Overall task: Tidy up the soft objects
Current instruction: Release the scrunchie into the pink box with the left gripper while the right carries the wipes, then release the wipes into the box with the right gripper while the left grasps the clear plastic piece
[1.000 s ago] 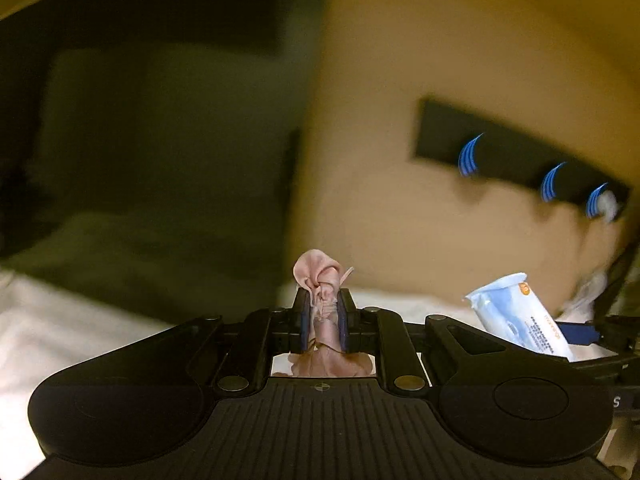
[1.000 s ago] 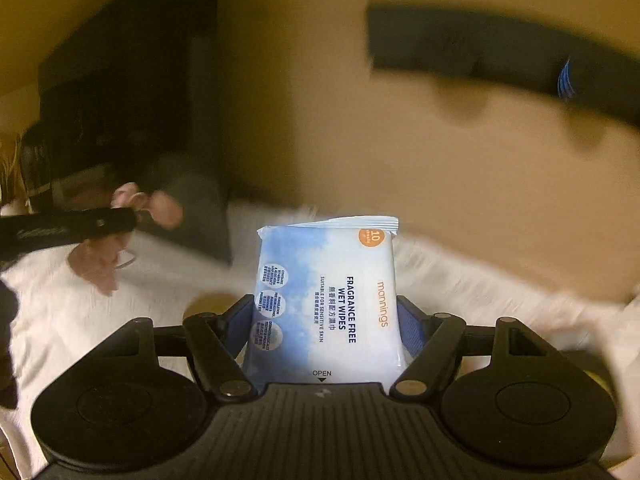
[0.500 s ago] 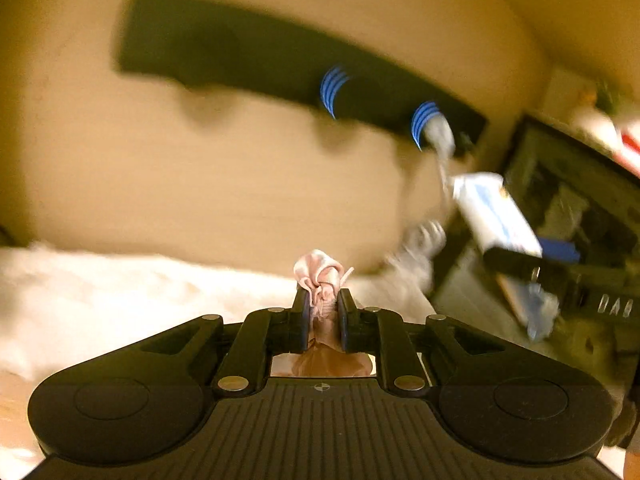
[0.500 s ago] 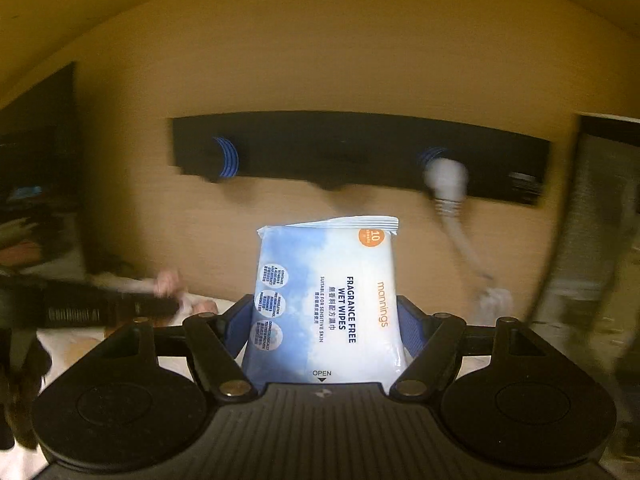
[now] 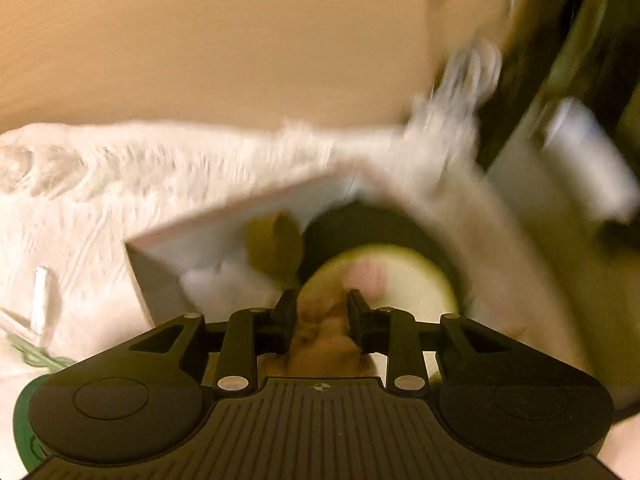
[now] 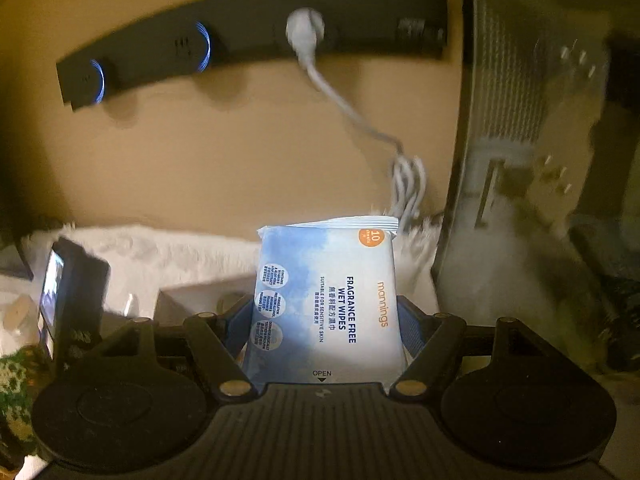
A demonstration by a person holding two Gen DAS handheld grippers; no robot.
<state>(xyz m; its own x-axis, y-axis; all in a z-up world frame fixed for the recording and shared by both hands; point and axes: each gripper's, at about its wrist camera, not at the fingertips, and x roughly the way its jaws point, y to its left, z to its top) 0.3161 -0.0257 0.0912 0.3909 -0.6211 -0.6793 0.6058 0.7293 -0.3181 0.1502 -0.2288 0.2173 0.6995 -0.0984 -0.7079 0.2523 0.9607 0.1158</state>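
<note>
The left gripper (image 5: 322,308) is clamped on a small pink cloth item (image 5: 320,332), limp and bunched between its jaws, hanging above an open white box (image 5: 256,216) on the fluffy white cover (image 5: 100,184); it looks feather-light and will likely drop in a heap wherever it is let go. The right gripper (image 6: 326,312) is closed on the 2 side edges of a wet-wipes pack (image 6: 326,292), held upright before the wall. Its slick film probably slips, so a mid-pack squeeze seems safest.
</note>
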